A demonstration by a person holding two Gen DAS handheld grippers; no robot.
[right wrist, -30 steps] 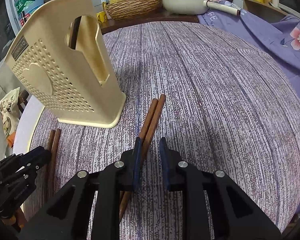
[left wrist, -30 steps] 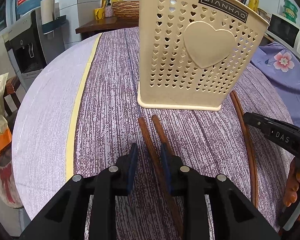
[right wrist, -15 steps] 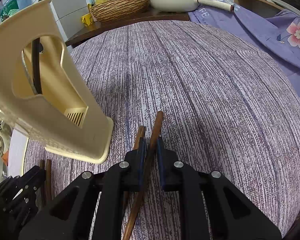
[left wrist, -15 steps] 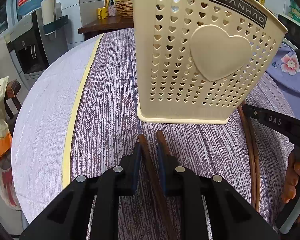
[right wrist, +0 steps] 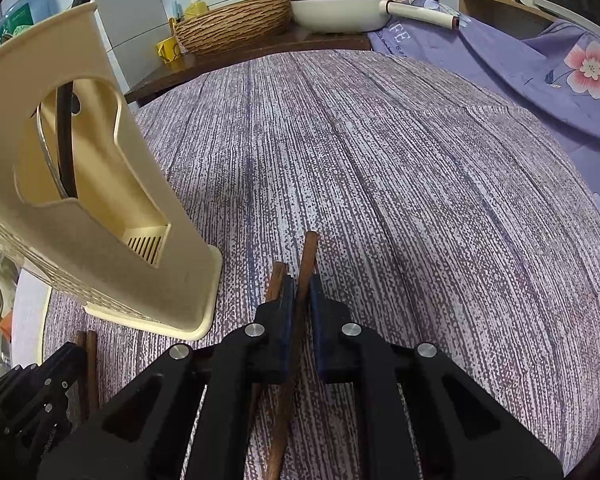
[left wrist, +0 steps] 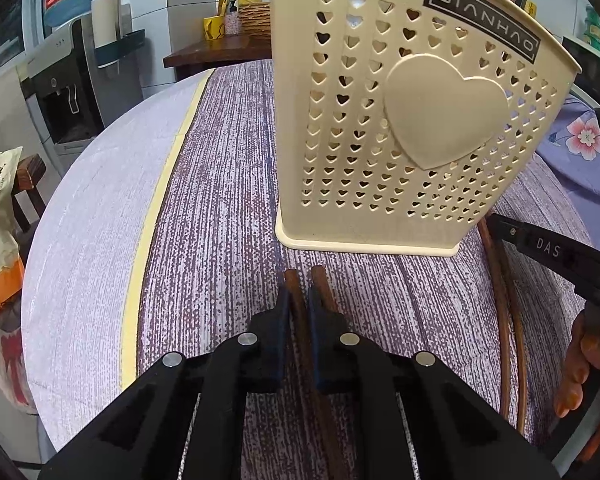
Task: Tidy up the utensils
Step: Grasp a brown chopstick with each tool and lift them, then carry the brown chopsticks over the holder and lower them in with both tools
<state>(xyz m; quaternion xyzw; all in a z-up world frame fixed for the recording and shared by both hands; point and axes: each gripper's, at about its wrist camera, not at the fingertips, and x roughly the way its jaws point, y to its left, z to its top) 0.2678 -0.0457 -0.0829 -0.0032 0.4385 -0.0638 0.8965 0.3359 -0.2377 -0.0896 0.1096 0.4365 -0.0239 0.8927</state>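
Observation:
A cream plastic utensil holder (left wrist: 412, 120) with heart-shaped holes stands on the purple striped tablecloth; it also shows in the right wrist view (right wrist: 84, 208), with a dark handle inside. Two brown chopsticks lie in front of it. My left gripper (left wrist: 299, 300) is shut on one brown chopstick (left wrist: 294, 284); the second chopstick (left wrist: 322, 280) lies just right of the fingers. My right gripper (right wrist: 301, 292) is shut on another brown chopstick (right wrist: 309, 252); its twin (right wrist: 277, 276) lies outside the left finger. The right gripper also shows in the left wrist view (left wrist: 556, 252).
The tablecloth's yellow band (left wrist: 156, 208) runs along the left. A wicker basket (right wrist: 236, 24) and a white pan (right wrist: 340, 8) stand on a wooden counter behind the table. A floral purple cloth (right wrist: 540, 60) lies at the right. A water dispenser (left wrist: 72, 80) stands at far left.
Both grippers moved forward toward the holder and closed, each pinching one chopstick of its pair. The holder looms larger in both views.

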